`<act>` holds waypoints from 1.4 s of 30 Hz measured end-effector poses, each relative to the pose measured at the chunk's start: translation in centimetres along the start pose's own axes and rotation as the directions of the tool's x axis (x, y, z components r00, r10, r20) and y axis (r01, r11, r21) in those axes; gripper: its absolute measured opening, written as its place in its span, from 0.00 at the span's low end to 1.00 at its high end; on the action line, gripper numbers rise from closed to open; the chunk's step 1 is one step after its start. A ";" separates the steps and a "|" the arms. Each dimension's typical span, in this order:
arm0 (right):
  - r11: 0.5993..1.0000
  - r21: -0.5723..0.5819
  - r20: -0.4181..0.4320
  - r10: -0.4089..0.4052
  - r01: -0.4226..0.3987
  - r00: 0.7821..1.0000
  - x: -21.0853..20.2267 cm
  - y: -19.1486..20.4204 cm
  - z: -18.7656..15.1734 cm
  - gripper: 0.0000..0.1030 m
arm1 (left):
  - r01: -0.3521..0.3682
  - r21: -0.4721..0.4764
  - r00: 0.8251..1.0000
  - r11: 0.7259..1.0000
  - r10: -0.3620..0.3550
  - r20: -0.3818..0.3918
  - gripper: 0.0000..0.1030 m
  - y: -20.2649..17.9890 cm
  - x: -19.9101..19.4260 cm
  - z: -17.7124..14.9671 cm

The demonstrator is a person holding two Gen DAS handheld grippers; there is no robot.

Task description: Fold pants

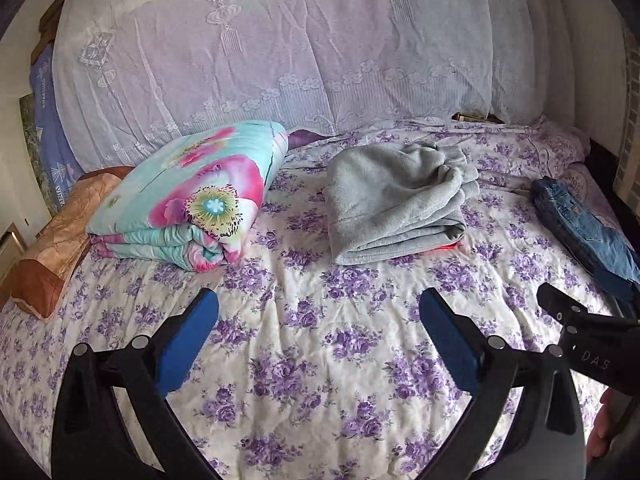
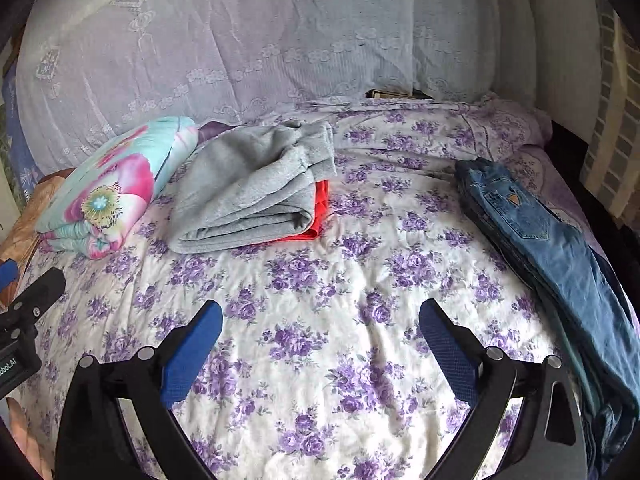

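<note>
Both tools hang open and empty over the bed.

Left tool (image 1: 319, 320) and right tool (image 2: 320, 330) gape wide above the bedsheet (image 2: 320, 280). Folded grey pants (image 2: 248, 196) lie ahead on something red (image 2: 320, 212); jeans (image 2: 552, 240) stretch along the right tool's right.

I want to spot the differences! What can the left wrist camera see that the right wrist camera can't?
Only the left wrist view shows the brown pillow whole; the right view catches just its edge. Only the right wrist view clearly shows the red garment under the grey pants and the jeans pocket. Both show the flowered bedsheet, the folded floral quilt and open, empty tools.
</note>
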State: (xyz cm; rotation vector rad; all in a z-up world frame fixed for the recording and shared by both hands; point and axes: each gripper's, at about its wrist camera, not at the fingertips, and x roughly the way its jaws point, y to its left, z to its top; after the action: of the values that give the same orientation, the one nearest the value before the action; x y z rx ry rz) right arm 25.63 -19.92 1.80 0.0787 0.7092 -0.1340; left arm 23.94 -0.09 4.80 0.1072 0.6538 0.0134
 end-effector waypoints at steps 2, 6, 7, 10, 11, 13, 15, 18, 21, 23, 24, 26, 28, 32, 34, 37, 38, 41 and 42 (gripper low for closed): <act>1.000 0.031 0.047 0.000 -0.001 0.999 0.0 -0.6 -0.3 0.96 | 0.014 -0.013 0.999 1.000 -0.014 0.033 0.95 0.1 0.2 -0.4; 0.999 -0.007 0.061 -0.038 0.039 0.997 0.6 -0.5 -1.8 0.96 | 0.028 -0.015 0.999 0.999 -0.028 0.022 0.95 -0.1 0.9 -1.4; 0.999 -0.010 0.056 -0.040 0.040 0.998 0.7 -0.5 -2.0 0.96 | 0.037 -0.019 0.999 0.999 -0.036 0.010 0.95 -0.2 1.2 -1.6; 0.999 -0.028 0.033 -0.027 0.028 0.999 1.2 -0.1 -2.5 0.96 | 0.038 -0.025 0.999 0.999 -0.038 -0.003 0.95 -0.4 1.7 -1.9; 0.999 -0.037 0.030 -0.031 0.032 0.999 1.3 0.1 -2.7 0.96 | 0.032 -0.024 0.999 0.999 -0.032 -0.002 0.95 -0.5 1.7 -2.0; 0.998 -0.056 0.025 -0.042 0.043 0.999 1.6 0.3 -2.9 0.96 | 0.030 -0.026 1.000 0.999 -0.030 -0.003 0.95 -0.6 1.7 -2.2; 0.997 -0.059 0.020 -0.040 0.041 0.999 1.8 0.4 -3.1 0.96 | 0.034 -0.029 0.999 0.999 -0.034 0.001 0.95 -0.6 1.7 -2.3; 0.998 -0.051 0.016 -0.032 0.033 0.999 1.8 0.2 -3.3 0.96 | 0.034 -0.028 0.999 0.999 -0.034 0.001 0.95 -0.7 1.6 -2.4; 0.998 -0.051 0.017 -0.032 0.033 0.999 1.8 0.2 -3.3 0.96 | 0.044 -0.025 0.999 0.999 -0.044 -0.005 0.95 -0.7 1.7 -2.4; 0.998 -0.051 0.016 -0.031 0.032 0.999 1.8 0.2 -3.3 0.96 | 0.041 -0.023 0.999 0.999 -0.041 -0.005 0.95 -0.8 1.7 -2.5; 0.998 -0.051 0.015 -0.030 0.031 0.999 1.8 0.2 -3.3 0.96 | 0.039 -0.021 0.999 0.999 -0.039 -0.003 0.95 -0.9 1.7 -2.5; 0.998 -0.054 0.015 -0.028 0.029 0.999 1.7 0.2 -3.4 0.96 | 0.040 -0.018 0.999 0.999 -0.040 -0.001 0.95 -0.8 1.7 -2.5; 0.998 -0.055 0.015 -0.027 0.028 1.000 1.7 0.3 -3.4 0.96 | 0.040 -0.019 0.999 0.999 -0.040 -0.002 0.95 -0.8 1.7 -2.6; 0.998 -0.054 0.014 -0.024 0.025 1.000 1.7 0.3 -3.5 0.96 | 0.041 -0.020 0.999 0.999 -0.041 -0.007 0.95 -0.8 1.8 -2.5; 0.998 -0.055 0.014 -0.024 0.024 1.000 1.7 0.3 -3.5 0.96 | 0.042 -0.023 0.999 0.999 -0.042 -0.009 0.95 -0.8 1.8 -2.4; 0.998 -0.055 0.014 -0.021 0.022 1.000 1.7 0.2 -3.4 0.96 | 0.050 -0.024 0.999 0.998 -0.050 -0.013 0.95 -0.7 1.9 -2.4; 0.998 -0.055 0.014 -0.021 0.022 1.000 1.7 0.2 -3.4 0.96 | 0.053 -0.026 0.998 0.998 -0.054 -0.017 0.95 -0.6 1.9 -2.4; 0.998 -0.058 0.014 -0.021 0.022 1.000 1.7 0.3 -3.4 0.96 | 0.060 -0.038 0.998 0.998 -0.061 -0.026 0.95 -0.4 2.1 -2.4; 0.998 -0.058 0.014 -0.020 0.021 1.000 1.7 0.3 -3.5 0.96 | 0.061 -0.043 0.998 0.997 -0.062 -0.030 0.95 -0.4 2.2 -2.4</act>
State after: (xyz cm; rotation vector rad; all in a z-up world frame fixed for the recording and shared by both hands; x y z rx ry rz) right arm 24.71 -19.38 -1.90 0.0149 0.7004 -0.1334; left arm 24.25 -0.12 1.51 0.0464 0.6879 -0.0302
